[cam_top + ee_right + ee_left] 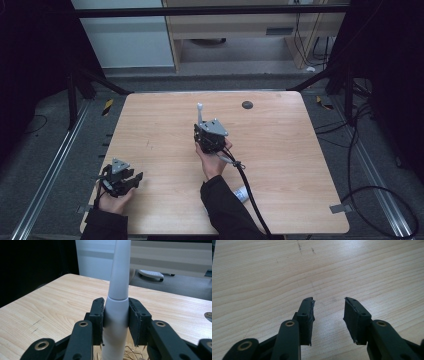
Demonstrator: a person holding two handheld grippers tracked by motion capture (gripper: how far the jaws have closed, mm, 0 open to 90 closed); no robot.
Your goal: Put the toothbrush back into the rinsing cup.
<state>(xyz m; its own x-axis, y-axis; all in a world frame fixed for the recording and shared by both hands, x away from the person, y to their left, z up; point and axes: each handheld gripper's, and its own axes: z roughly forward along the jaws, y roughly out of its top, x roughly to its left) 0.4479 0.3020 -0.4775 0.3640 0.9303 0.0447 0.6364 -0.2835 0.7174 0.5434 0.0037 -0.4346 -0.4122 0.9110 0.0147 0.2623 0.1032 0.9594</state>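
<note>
A white tapered rod (pixel 119 277) with a thicker lower sleeve stands upright between the pads of my right gripper (pixel 116 302), which is shut on it. In the high view the white rod (pixel 200 111) ends in a small round knob and rises above the right gripper (pixel 201 128) over the middle of the wooden table (pixel 285 150). My left gripper (pixel 134 179) rests near the table's front left corner. In its own view the left gripper (pixel 329 301) stands open over bare wood with nothing between its fingers.
A small dark round disc (pixel 247 104) lies on the table near the far edge. A small white object (pixel 241 193) lies by the right forearm near the front edge, beside the gripper's black cable (pixel 246 180). Thin tan strands (pixel 131 350) show under the right jaws.
</note>
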